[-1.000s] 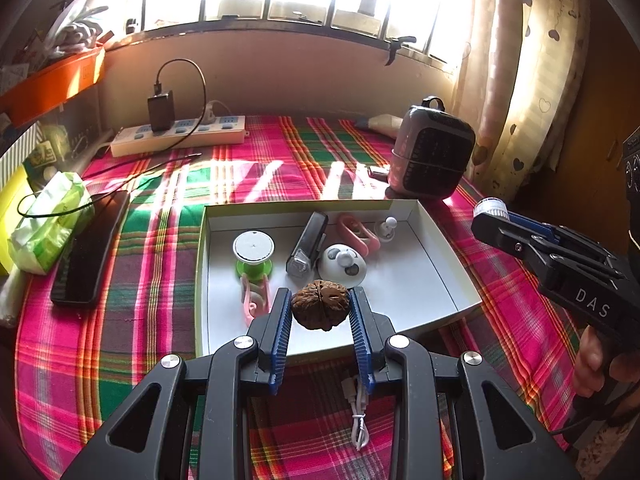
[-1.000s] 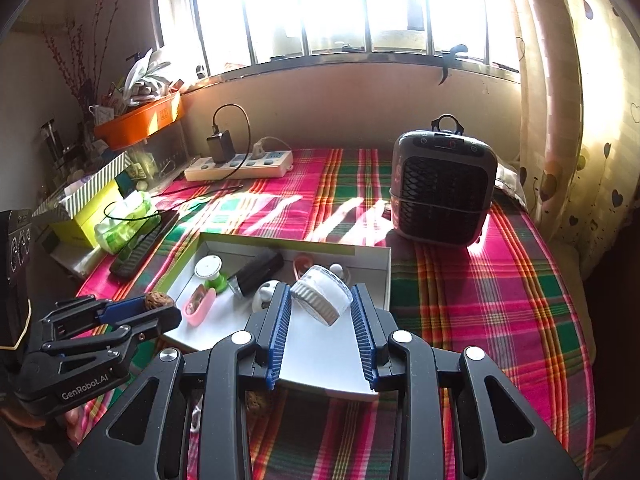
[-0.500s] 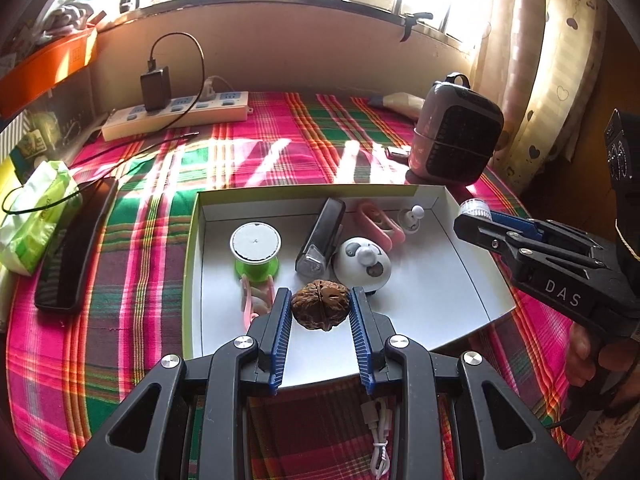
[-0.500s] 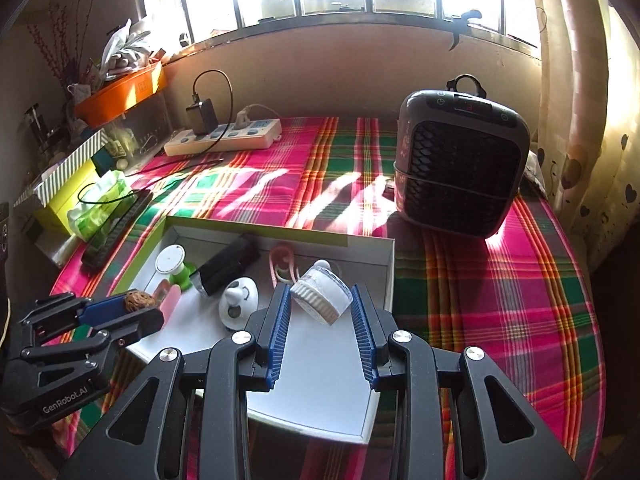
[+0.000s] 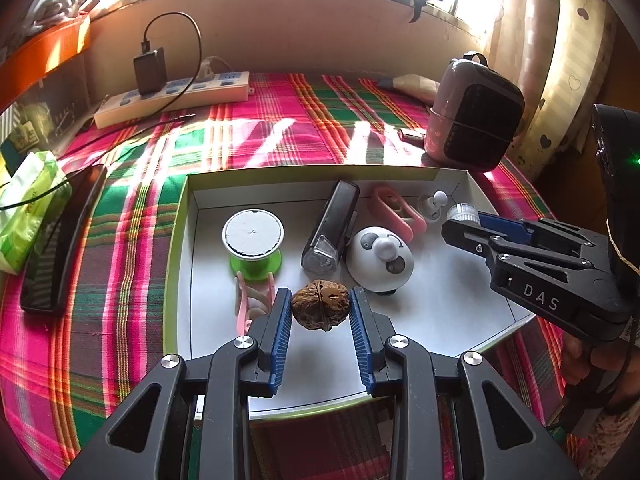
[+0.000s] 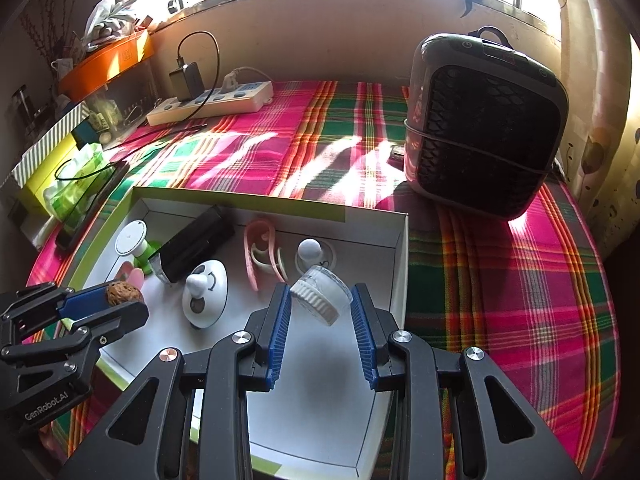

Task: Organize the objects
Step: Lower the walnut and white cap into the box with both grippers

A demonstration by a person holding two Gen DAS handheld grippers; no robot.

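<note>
A shallow white box point(image 5: 448, 324) with green rim lies on the plaid cloth. My left gripper point(image 5: 320, 310) is shut on a brown walnut point(image 5: 320, 309) and holds it over the box's near part; it also shows in the right wrist view point(image 6: 120, 294). My right gripper point(image 6: 321, 300) is shut on a small clear jar with a white ribbed lid point(image 6: 320, 299), tilted, above the box's right part point(image 6: 352, 420). In the box lie a green spool point(image 5: 253, 246), a black device point(image 5: 332, 226), a white round toy point(image 5: 380, 258) and pink clips point(image 5: 394, 212).
A dark fan heater point(image 6: 484, 124) stands at the back right. A white power strip with charger point(image 5: 172, 94) lies at the back. A black phone point(image 5: 60, 240) and a green tissue pack point(image 5: 28, 208) lie left of the box.
Both grippers have moved forward and lower over the box, still holding the walnut and the jar. The right gripper has come closer to the box's right wall.
</note>
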